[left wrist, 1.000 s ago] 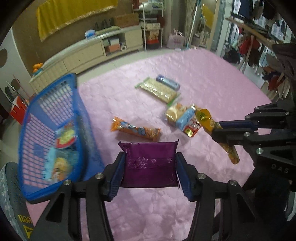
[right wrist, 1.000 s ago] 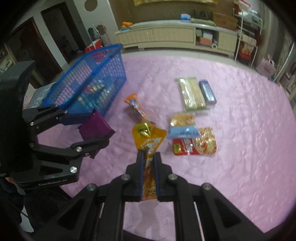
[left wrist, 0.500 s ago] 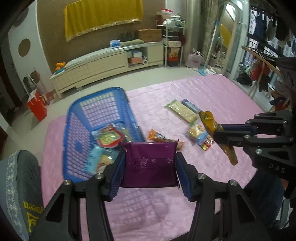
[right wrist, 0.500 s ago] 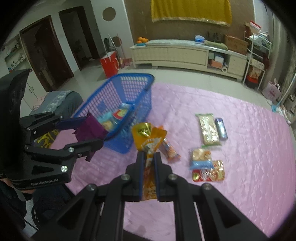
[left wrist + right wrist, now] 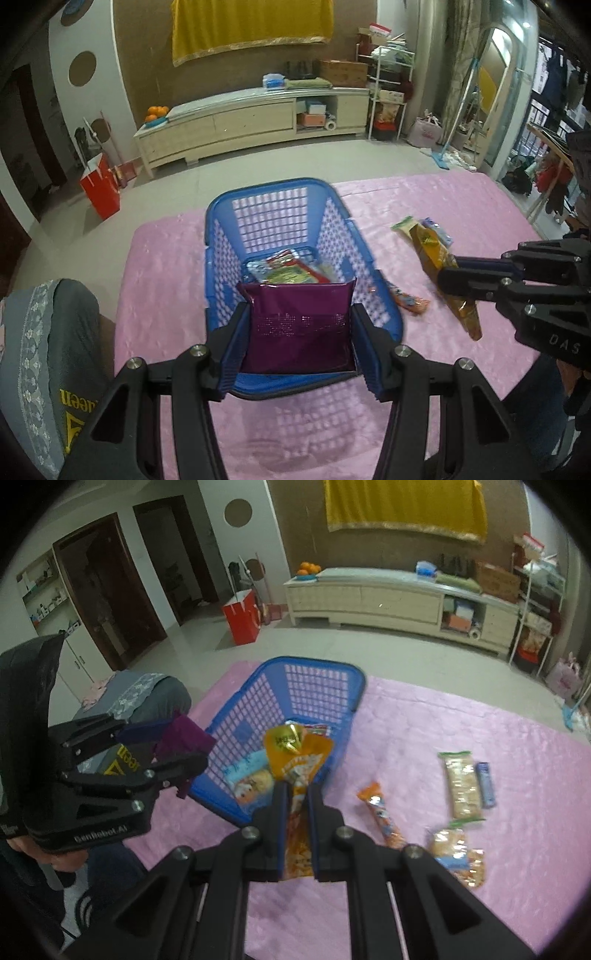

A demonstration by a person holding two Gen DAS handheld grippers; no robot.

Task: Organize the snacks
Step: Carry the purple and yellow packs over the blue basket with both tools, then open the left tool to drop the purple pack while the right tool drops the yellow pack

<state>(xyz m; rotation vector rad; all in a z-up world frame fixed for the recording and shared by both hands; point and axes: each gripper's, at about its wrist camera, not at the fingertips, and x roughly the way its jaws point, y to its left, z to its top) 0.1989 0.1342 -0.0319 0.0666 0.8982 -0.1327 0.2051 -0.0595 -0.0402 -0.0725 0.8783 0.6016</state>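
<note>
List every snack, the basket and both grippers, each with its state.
Purple packet: held, lifted at basket.
Orange pouch: held, lifted.
Blue basket: upright, partly filled.
Orange stick snack: lying on pink cloth.
Left gripper: clamped on purple packet.
Right gripper: clamped on orange pouch.

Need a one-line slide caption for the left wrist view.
Left gripper clamps a purple packet above the blue basket; right gripper holds an orange pouch nearby.
</note>
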